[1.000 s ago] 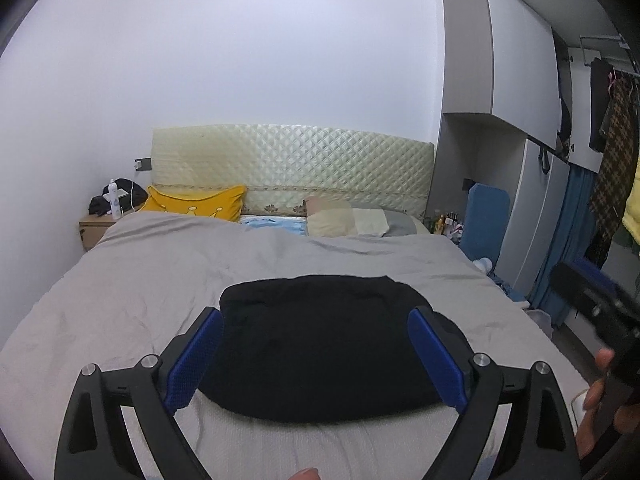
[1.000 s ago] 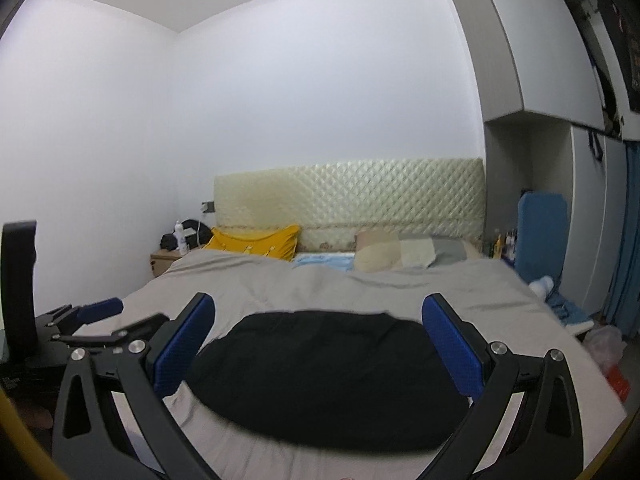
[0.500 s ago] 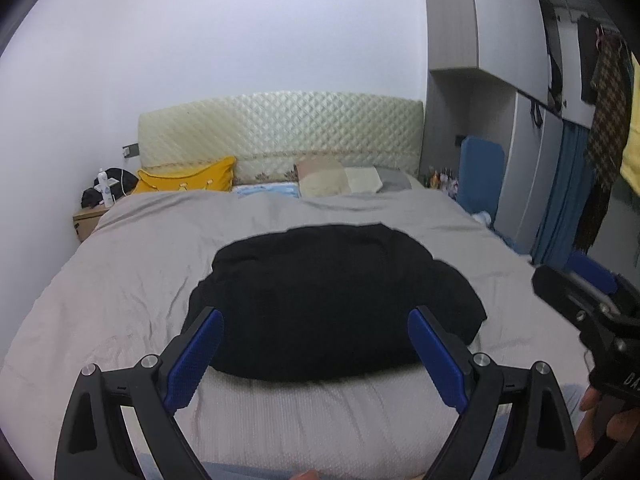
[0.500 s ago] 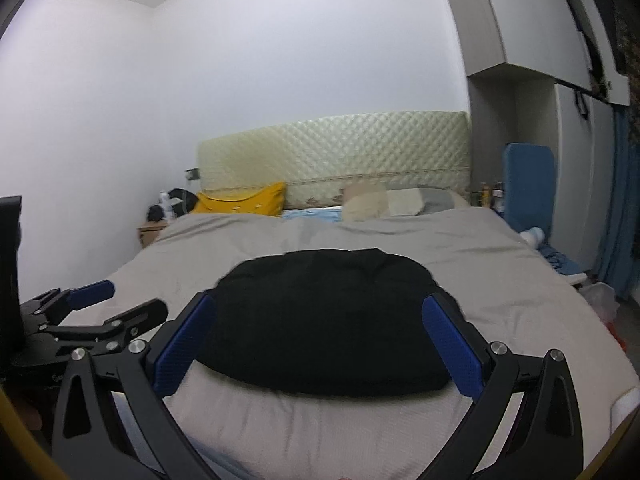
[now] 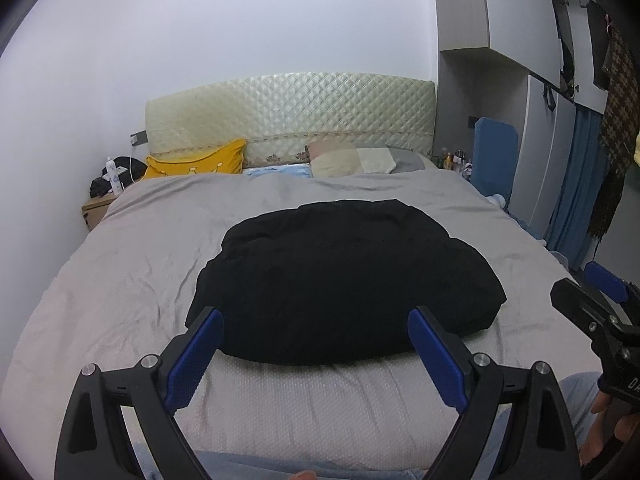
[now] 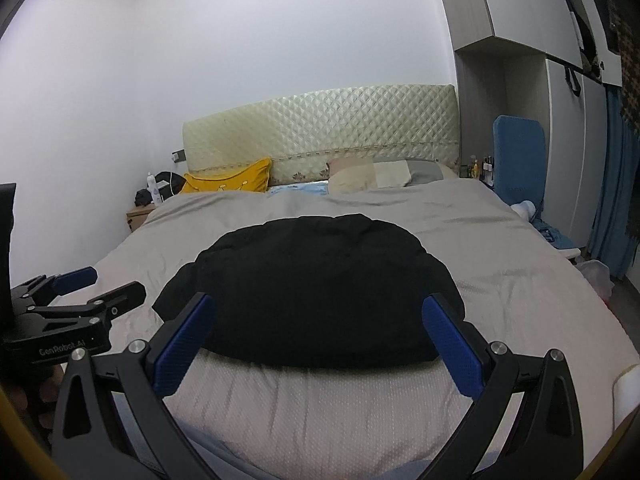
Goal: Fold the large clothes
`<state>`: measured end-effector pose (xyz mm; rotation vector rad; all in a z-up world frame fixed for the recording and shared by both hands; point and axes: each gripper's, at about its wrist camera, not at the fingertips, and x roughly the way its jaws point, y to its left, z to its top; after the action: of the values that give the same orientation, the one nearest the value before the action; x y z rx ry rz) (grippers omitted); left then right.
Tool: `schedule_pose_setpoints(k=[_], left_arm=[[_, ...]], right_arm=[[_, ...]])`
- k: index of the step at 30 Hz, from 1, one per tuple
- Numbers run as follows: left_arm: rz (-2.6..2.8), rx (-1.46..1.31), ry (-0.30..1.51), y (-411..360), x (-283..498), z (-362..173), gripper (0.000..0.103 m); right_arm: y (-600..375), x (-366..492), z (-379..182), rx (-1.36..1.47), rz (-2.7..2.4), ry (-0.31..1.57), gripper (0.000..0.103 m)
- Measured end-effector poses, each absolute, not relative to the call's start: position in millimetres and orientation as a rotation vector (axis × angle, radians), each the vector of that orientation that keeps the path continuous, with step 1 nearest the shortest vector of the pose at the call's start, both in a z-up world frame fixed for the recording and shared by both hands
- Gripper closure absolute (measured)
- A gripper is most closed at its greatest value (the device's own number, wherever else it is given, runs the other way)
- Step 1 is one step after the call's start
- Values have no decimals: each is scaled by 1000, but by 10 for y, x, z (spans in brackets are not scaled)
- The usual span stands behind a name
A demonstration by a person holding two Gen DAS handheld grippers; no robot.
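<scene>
A large black garment (image 5: 344, 276) lies in a rounded heap on the grey bed cover (image 5: 132, 264); it also shows in the right wrist view (image 6: 316, 292). My left gripper (image 5: 316, 340) is open and empty, held above the bed's near edge just short of the garment. My right gripper (image 6: 320, 328) is open and empty too, at the garment's near edge. The right gripper shows at the right of the left wrist view (image 5: 600, 300), and the left gripper at the left of the right wrist view (image 6: 76, 292).
A quilted cream headboard (image 5: 288, 116) stands at the far end, with a yellow pillow (image 5: 196, 160) and beige pillows (image 5: 352, 160). A nightstand (image 5: 98, 210) stands far left. A wardrobe (image 5: 540, 128), blue curtain (image 5: 576, 184) and hanging clothes (image 5: 616, 120) are at right.
Both grippers have tilted down and moved closer to the bed, so the black garment now fills more of each view. Both stay open.
</scene>
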<state>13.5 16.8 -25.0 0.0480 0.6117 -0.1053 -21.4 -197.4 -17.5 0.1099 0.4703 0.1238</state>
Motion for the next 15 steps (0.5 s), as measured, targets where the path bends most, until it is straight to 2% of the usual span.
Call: schedule_pose_setpoints(k=[15], left_arm=[[-94,23,601,224,97,-235,9]], right_arm=[[-1829,-214,-198,62,104,472,0]])
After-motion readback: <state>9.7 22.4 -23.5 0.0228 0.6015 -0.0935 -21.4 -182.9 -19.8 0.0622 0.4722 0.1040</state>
